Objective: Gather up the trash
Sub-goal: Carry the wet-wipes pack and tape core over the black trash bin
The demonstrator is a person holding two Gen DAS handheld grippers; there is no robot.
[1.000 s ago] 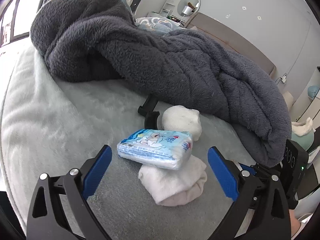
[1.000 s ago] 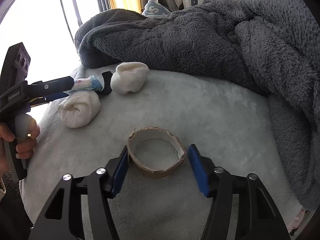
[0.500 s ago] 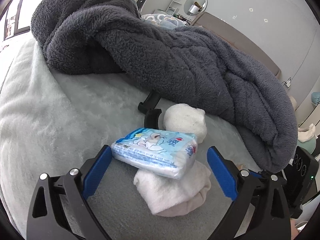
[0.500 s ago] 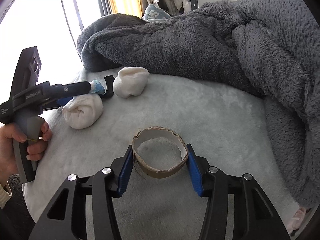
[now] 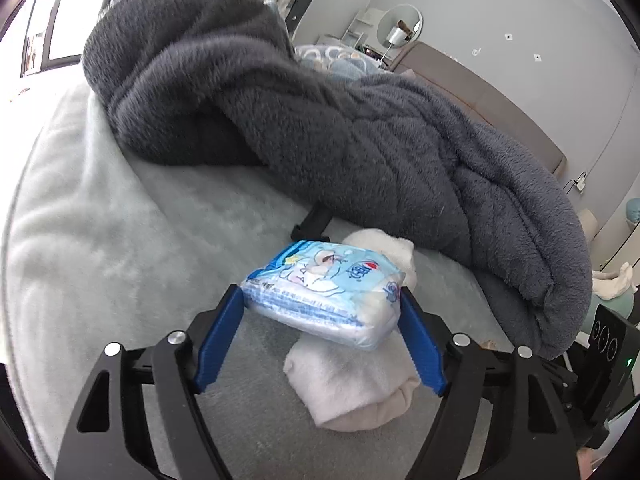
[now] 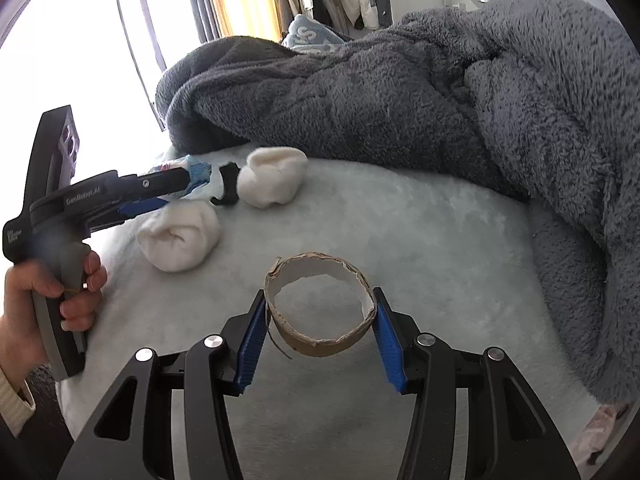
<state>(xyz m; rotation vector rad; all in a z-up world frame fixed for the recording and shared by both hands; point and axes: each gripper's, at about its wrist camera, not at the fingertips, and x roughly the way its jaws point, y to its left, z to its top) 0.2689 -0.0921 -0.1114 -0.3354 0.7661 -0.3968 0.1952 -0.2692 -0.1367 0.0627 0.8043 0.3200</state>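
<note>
The tissue pack (image 5: 324,288) rests on a rolled white sock (image 5: 352,384) on the bed (image 5: 100,240); the left gripper (image 5: 320,320) has just been closing and now clamps it. The right gripper (image 6: 320,324) pinches the cardboard ring (image 6: 320,304) across its width for lifting.

Your right gripper (image 6: 320,320) clamps a torn brown cardboard ring (image 6: 320,312) between its blue pads on the pale fluffy bed cover (image 6: 420,248). At left, your left gripper (image 6: 188,188) pinches a light-blue tissue packet (image 6: 198,170) above a rolled white sock (image 6: 180,240), near a rumpled dark grey fleece blanket (image 6: 400,96).
</note>
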